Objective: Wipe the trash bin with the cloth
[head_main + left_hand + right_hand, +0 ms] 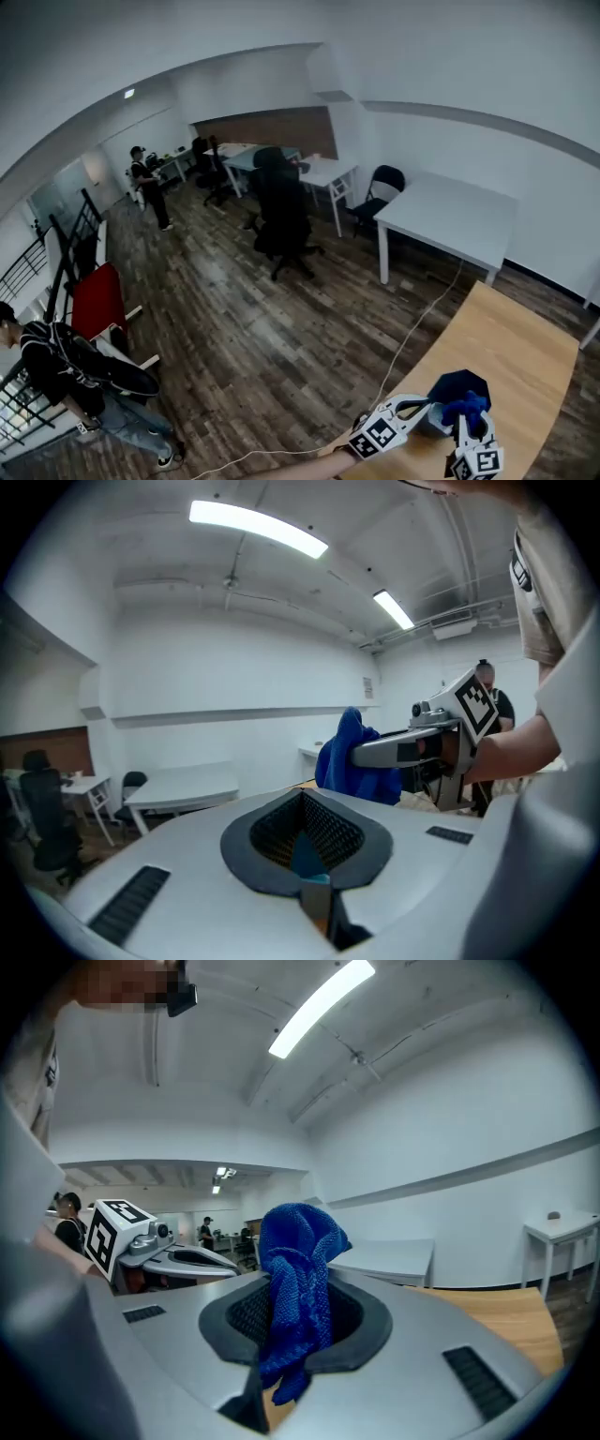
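Blue cloth (298, 1260) clamped in R tongs (293, 1330).

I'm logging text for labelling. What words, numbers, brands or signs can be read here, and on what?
Nothing here can be read as text.
Marker cubes: black-and-white square patterns only, no letters or numbers.
Wall notice: too small to read.
Print on the person's shirt: blurred, unreadable.
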Tool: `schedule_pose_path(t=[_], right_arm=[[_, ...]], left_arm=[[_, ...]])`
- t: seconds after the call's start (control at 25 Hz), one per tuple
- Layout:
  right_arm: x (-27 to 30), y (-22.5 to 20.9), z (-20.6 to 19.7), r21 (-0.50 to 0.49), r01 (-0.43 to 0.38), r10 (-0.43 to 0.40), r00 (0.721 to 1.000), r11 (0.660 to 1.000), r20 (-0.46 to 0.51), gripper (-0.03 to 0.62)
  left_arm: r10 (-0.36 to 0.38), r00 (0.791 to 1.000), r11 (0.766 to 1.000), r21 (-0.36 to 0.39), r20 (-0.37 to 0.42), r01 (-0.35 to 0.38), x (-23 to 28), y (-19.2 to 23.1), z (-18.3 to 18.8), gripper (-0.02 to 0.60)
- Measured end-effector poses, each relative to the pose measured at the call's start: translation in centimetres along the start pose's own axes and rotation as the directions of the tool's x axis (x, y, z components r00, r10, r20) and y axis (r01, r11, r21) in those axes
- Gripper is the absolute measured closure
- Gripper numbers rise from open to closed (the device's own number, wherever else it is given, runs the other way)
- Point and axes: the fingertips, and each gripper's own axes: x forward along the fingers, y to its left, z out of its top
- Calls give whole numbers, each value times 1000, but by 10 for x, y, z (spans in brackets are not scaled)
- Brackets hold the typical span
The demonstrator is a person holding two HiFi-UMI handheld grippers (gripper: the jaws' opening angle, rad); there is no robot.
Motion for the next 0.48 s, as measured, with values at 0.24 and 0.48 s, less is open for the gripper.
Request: schedule_pose_path(t=[0.24, 0.48], right_arm=[[98, 98, 23, -31, -278, 278, 961, 960, 4, 517], [154, 204, 41, -40, -496, 497, 868, 867, 13, 517]], left_arm=[[320, 947, 946, -42, -39, -321, -111, 81, -14, 566], [517, 854, 853, -52, -66, -520, -206, 120, -23, 566]])
